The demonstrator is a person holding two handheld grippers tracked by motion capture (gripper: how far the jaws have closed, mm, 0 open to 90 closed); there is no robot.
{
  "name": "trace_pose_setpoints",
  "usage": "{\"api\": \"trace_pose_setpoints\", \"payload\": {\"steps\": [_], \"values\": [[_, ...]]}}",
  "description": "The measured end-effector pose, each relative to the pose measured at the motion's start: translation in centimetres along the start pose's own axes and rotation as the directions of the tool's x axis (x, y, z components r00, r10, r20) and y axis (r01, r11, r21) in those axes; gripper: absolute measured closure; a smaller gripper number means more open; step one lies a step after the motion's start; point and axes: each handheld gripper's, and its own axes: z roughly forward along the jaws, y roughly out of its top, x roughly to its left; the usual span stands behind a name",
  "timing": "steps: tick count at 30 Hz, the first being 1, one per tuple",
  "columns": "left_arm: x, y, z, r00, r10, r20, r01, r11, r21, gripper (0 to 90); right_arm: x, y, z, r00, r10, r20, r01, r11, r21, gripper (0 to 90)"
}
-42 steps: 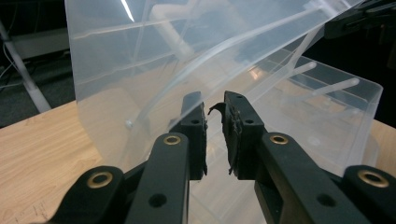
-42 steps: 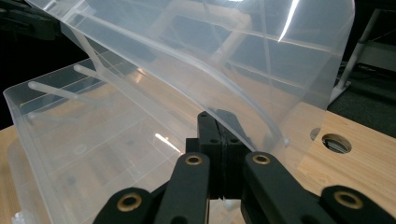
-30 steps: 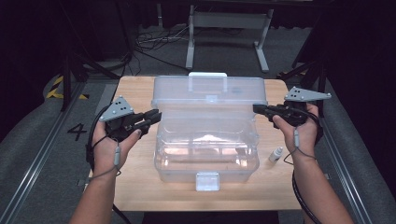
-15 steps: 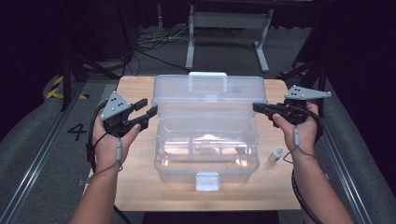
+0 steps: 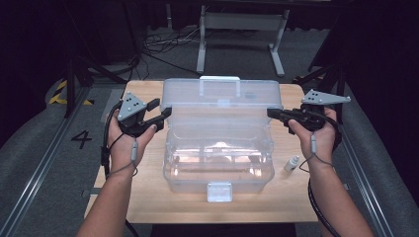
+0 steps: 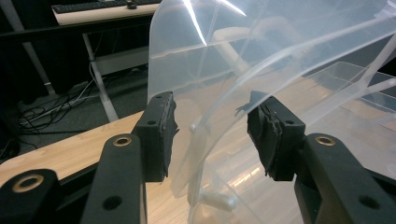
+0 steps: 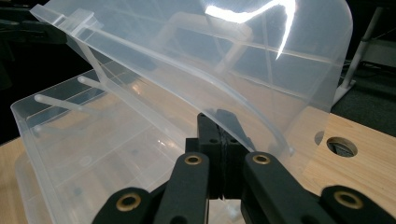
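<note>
At the near edge of the wooden table [image 5: 148,197], the white latch [image 5: 220,191] of a clear plastic box [image 5: 217,158] faces the person. The box lies with its long axis across the table, its lid [image 5: 225,96] raised upright along the far side.

A small white bottle [image 5: 292,163] stands just beside the box's right end, near the right forearm.

Farther in, the two claws are held at opposite ends of the lid. The left gripper [image 5: 159,112] is seen with its jaws apart; they have just been opening, and in the left gripper view the lid's curved end edge [image 6: 205,116] stands between the pads [image 6: 164,130] with a gap on each side, so nothing is gripped. The right gripper [image 5: 274,113] is shut, with its tips at the lid's right end. In the right gripper view the jaws [image 7: 222,154] are pressed together just under the lid's curved edge [image 7: 261,116]; whether a thin lip of plastic is pinched between them cannot be made out.

The lid therefore lies straight ahead of each claw, and neither hand is clearly the nearer.

The hinge line is blurred by reflections. The table's far right corner is cut by dark.
</note>
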Motion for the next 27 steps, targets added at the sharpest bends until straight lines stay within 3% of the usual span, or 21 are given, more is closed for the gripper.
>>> {"api": "trace_pose_setpoints", "payload": {"steps": [10,12,21,27], "values": [[0.0,0.3,0.9,0.9992,-0.006,-0.041,0.005,0.9999,-0.012,54.3,0.1,0.0,0.0,1.0000,0.006,-0.001,-0.006,1.000,0.004,90.0],[-0.3,0.4,1.2,0.9953,0.020,-0.095,-0.021,0.9997,-0.011,57.0,0.1,0.0,0.0,1.0000,0.010,-0.001,-0.010,1.000,0.003,89.8],[-0.7,0.5,1.7,0.9934,0.010,-0.115,-0.012,0.9999,-0.012,60.6,0.2,-0.1,-0.1,0.9999,0.013,-0.003,-0.013,1.000,-0.002,87.9],[-0.9,0.5,1.8,0.9887,0.030,-0.147,-0.036,0.9986,-0.039,60.8,0.3,-0.3,-0.1,0.9999,0.017,-0.004,-0.017,1.000,-0.005,85.2]]}}
